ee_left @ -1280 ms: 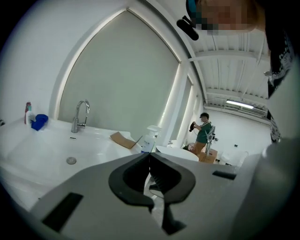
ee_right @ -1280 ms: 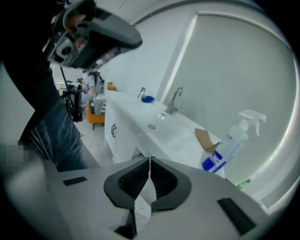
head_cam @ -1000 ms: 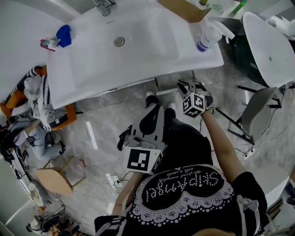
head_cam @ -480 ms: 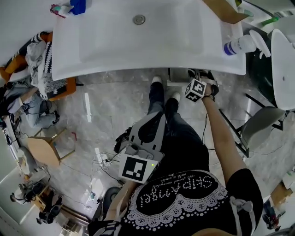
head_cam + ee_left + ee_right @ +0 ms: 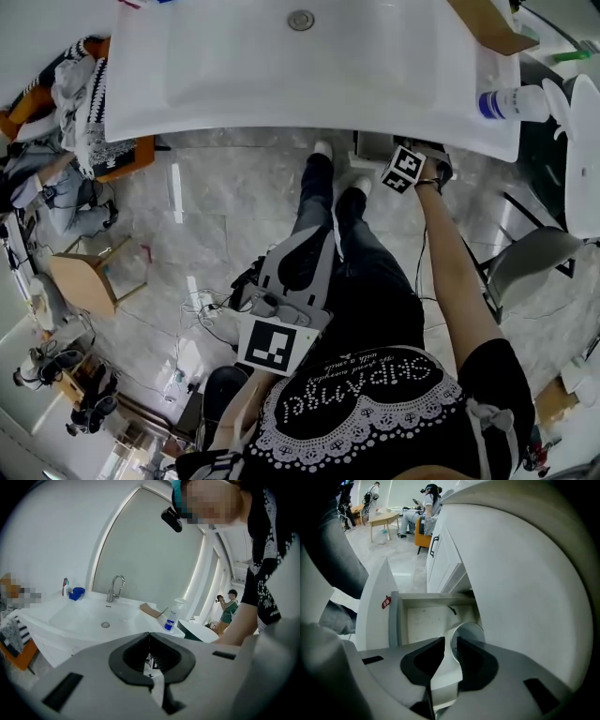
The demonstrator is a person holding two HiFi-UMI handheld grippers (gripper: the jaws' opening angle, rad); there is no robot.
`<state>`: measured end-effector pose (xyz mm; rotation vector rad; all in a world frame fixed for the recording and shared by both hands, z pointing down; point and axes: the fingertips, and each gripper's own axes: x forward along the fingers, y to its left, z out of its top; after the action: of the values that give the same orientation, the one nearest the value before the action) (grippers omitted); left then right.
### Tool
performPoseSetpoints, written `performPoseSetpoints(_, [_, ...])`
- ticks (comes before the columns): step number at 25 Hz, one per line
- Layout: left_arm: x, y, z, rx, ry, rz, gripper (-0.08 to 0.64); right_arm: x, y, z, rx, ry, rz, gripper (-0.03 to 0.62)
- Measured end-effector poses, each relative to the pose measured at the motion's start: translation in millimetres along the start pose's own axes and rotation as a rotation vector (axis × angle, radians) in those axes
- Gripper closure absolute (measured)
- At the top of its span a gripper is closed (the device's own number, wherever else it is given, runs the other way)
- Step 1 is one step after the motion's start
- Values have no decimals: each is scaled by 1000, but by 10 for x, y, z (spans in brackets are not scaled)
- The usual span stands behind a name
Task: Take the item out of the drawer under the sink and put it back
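Nearest, at lower centre of the head view, the left gripper (image 5: 314,240), in front of the dark trousers (image 5: 375,291) and pointing up the frame. Jaws closed tip to tip, nothing pinched, only a hollow left between the pads.

Further up, at upper right of the same view, the right gripper (image 5: 451,639), its marker cube just below the front edge of the sink (image 5: 281,103), its jaws out of sight beneath that edge. In the right gripper view, aimed steeply down into the open drawer (image 5: 393,620). Jaws just eased wider to a middling gap, yet closed on the near wall of a white cup (image 5: 471,634): one pad inside the rim, one outside, both touching. Cup at lower centre of that frame, mouth toward the camera, over the drawer's right rear corner; resting on the drawer floor or not, impossible to tell. Small dark curved mark (image 5: 452,610) on the pale floor near the back. Red sticker (image 5: 386,602) on the white panel (image 5: 375,616) left of the drawer well.

Higher, on the sink deck at the right edge of the head view, a spray bottle (image 5: 514,103); brown cardboard (image 5: 492,23) at top right, drain (image 5: 301,19) at top centre.

Farthest, upper left of the right gripper view, a seated person (image 5: 424,501) and a small table (image 5: 384,520).
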<state>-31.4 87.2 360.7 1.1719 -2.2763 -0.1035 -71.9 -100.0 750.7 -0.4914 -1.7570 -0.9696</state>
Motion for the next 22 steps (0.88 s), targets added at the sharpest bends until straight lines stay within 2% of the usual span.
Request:
performPoseSetpoints(3, [-2, 48, 21, 9, 10, 1, 555, 52, -60, -35, -18, 31, -18, 520])
performPoseSetpoints(8, [56, 94, 48, 14, 22, -11, 555, 150, 24, -58, -18, 51, 47, 526])
performPoseSetpoints(10, [103, 92, 50, 17, 31, -29, 555, 167, 48, -44, -37, 46, 58, 559])
performPoseSetpoints(12, [123, 107, 66, 17, 31, -40, 555, 157, 48, -34, -38, 45, 55, 566])
performPoseSetpoints(16, [139, 134, 91, 18, 29, -56, 555, 61, 10, -4, 18, 38, 35, 566])
performPoseSetpoints(22, [205, -29, 85, 31, 36, -114, 555, -162, 44, 56, 21, -7, 6, 568])
